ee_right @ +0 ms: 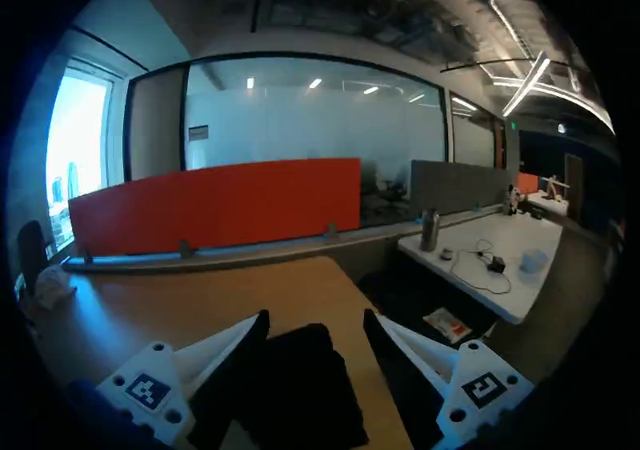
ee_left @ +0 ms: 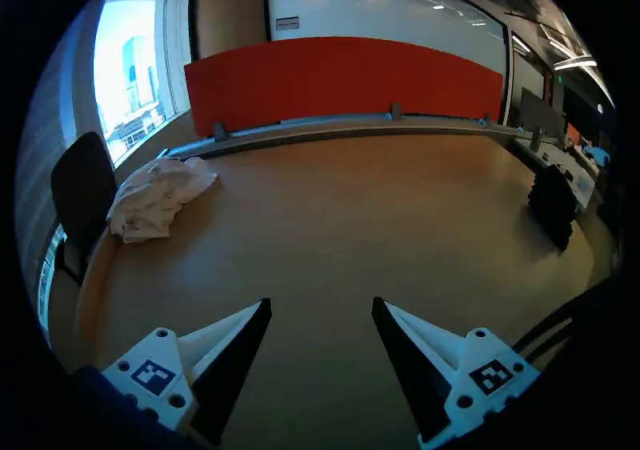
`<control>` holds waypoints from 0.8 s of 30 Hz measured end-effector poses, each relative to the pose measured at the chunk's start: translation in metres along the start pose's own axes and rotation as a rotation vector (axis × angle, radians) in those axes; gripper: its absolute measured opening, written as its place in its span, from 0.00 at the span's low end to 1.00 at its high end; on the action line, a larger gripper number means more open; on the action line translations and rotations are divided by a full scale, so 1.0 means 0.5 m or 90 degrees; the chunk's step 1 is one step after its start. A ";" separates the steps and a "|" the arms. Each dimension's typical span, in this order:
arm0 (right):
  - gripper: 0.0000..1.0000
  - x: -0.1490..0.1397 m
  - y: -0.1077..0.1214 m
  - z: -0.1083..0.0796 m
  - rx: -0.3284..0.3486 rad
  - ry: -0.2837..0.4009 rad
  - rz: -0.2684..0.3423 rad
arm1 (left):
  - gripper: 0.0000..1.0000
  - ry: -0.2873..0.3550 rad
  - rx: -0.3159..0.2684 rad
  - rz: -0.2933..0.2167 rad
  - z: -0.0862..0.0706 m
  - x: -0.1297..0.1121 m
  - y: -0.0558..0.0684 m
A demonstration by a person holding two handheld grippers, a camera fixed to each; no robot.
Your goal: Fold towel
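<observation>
L gripper view: left gripper (ee_left: 321, 301) has its fingers wide apart w/ nothing between them, just bare wooden table (ee_left: 360, 210) underneath. It holds and touches nothing.

R gripper view: right gripper (ee_right: 315, 314) is also spread wide. A black pile (ee_right: 296, 386) lies on the table below and between its fingers, but neither finger presses on it. Can't tell if the inner edges brush it.

Hard to make out: the black pile is too dark to say whether it's cloth or sth else, and its near end is cut off at the bottom. In the L gripper view a similar dark heap (ee_left: 554, 202) sits at the table's far right edge, also featureless.

The towel (ee_left: 160, 198), white and crumpled, lies at the table's far left edge, beside a black chair (ee_left: 80, 186) and well apart from the left gripper, ahead and to its left. In the R gripper view the towel (ee_right: 50, 284) is a small white lump at far left, well apart from the right gripper, below the end of the red partition (ee_right: 216, 202).
</observation>
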State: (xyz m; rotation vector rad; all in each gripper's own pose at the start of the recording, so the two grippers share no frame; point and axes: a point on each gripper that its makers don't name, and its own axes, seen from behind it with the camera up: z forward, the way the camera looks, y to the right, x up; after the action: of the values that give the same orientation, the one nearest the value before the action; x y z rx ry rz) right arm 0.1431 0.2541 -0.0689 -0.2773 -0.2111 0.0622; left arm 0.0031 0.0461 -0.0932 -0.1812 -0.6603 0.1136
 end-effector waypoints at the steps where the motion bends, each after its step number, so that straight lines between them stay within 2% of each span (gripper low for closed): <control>1: 0.91 0.012 -0.005 -0.002 0.003 0.015 -0.003 | 0.93 0.001 0.001 0.000 0.000 0.001 -0.001; 3: 0.93 0.036 -0.016 -0.005 0.010 0.047 -0.010 | 0.93 0.003 0.003 -0.001 0.001 0.004 -0.003; 6: 0.93 0.053 -0.030 -0.006 0.016 0.069 -0.020 | 0.94 0.006 0.004 -0.002 0.002 0.009 -0.005; 17: 0.95 0.094 -0.089 0.000 0.048 0.088 -0.044 | 0.93 0.023 0.014 -0.007 0.004 0.030 -0.019; 24: 0.98 0.109 -0.144 0.005 0.076 0.091 -0.054 | 0.93 0.052 0.024 -0.012 0.004 0.064 -0.034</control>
State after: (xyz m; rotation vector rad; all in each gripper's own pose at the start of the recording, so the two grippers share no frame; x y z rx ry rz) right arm 0.1980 0.1907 -0.0360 -0.1531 -0.0762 -0.0291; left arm 0.0277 0.0349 -0.0692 -0.1424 -0.5783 0.0999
